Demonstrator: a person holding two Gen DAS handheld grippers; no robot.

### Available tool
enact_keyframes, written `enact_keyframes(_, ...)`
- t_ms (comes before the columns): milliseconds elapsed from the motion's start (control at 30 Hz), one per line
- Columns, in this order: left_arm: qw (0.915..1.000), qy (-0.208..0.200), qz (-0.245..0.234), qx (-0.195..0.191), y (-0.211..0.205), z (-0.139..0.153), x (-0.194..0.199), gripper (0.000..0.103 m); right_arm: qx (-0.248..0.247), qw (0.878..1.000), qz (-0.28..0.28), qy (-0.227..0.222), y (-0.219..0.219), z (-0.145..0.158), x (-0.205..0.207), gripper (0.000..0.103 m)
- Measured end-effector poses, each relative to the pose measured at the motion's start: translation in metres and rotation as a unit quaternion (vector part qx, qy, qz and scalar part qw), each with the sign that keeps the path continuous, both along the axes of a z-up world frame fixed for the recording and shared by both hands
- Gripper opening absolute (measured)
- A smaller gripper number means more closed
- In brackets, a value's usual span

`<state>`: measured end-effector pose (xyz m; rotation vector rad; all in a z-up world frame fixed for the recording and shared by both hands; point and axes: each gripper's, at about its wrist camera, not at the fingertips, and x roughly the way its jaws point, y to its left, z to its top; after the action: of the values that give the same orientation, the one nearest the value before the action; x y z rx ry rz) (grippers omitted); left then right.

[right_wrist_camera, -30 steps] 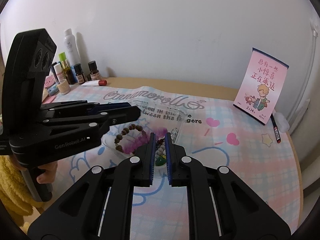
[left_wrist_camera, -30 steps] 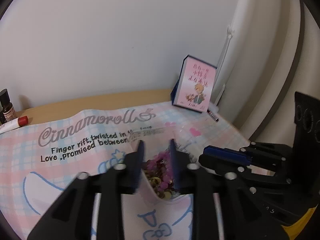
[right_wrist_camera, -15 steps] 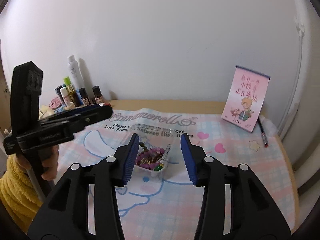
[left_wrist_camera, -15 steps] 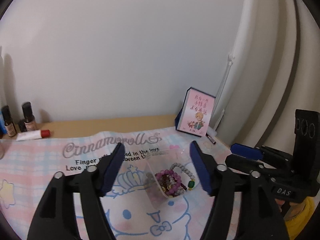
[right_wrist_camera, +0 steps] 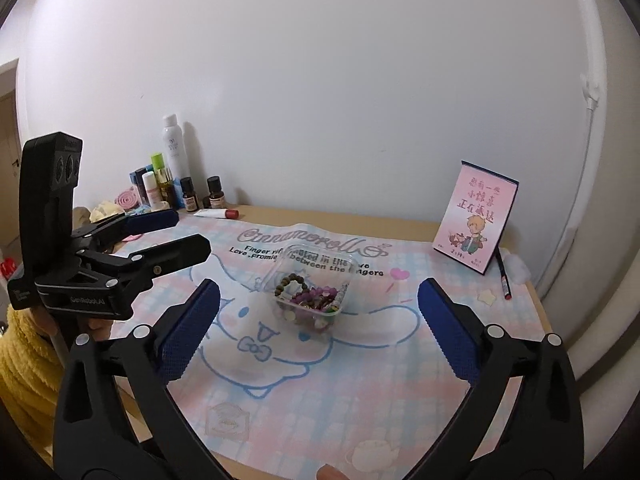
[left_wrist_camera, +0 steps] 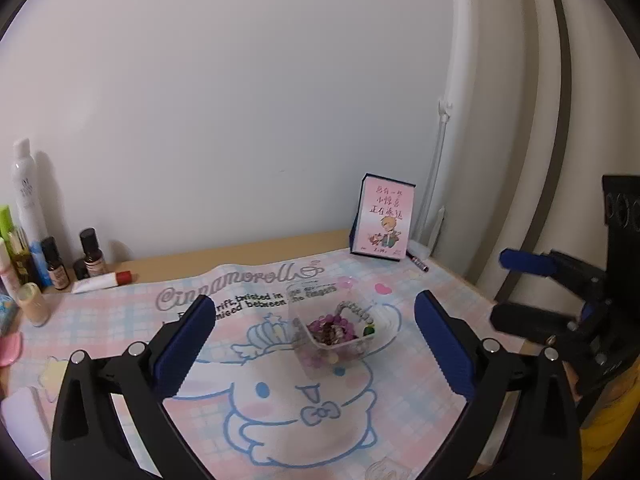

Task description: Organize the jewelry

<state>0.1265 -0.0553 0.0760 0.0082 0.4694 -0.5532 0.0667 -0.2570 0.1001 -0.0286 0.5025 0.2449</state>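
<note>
A small clear plastic box (left_wrist_camera: 332,328) full of bead bracelets stands in the middle of the pink and blue cartoon mat (left_wrist_camera: 248,420); it also shows in the right wrist view (right_wrist_camera: 312,292). Purple, brown and grey beaded bracelets (right_wrist_camera: 308,294) lie inside it. My left gripper (left_wrist_camera: 310,334) is wide open and empty, raised well back from the box. My right gripper (right_wrist_camera: 318,316) is wide open and empty too, also pulled back. Each gripper shows in the other's view, the left gripper in the right wrist view (right_wrist_camera: 160,236) and the right gripper in the left wrist view (left_wrist_camera: 532,272).
Bottles and tubes (right_wrist_camera: 172,184) stand along the wall at the back left. A pink card (right_wrist_camera: 476,220) leans on the wall at the back right, with a pen (right_wrist_camera: 504,276) beside it. The table edge runs along the right.
Both grippers opened and drew back and up from the box. A second ago they were nearly shut right over the bracelets in the box.
</note>
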Motion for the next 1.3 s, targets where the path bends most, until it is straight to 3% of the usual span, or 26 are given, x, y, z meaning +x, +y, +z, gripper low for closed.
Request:
enact_keyframes(133,0.9999,0.004,-0.001,0.017,-0.007,-0.003,0.000,0.098,-0.006,1.000,-0.011,-0.005,-0.006,-0.003,-0.001,0.095)
enact_keyframes(867,0.9994,0.031,0.011,0.005,-0.035,-0.024,0.057,0.098,-0.008,1.000,-0.017,0.018,-0.034,-0.035,0.050,0.095)
enact_keyframes(1300,0.9989,0.039,0.006,0.025,-0.041,-0.037,0.057,0.098,-0.002,1.000,-0.014,0.025,-0.034,-0.044,0.056,0.095)
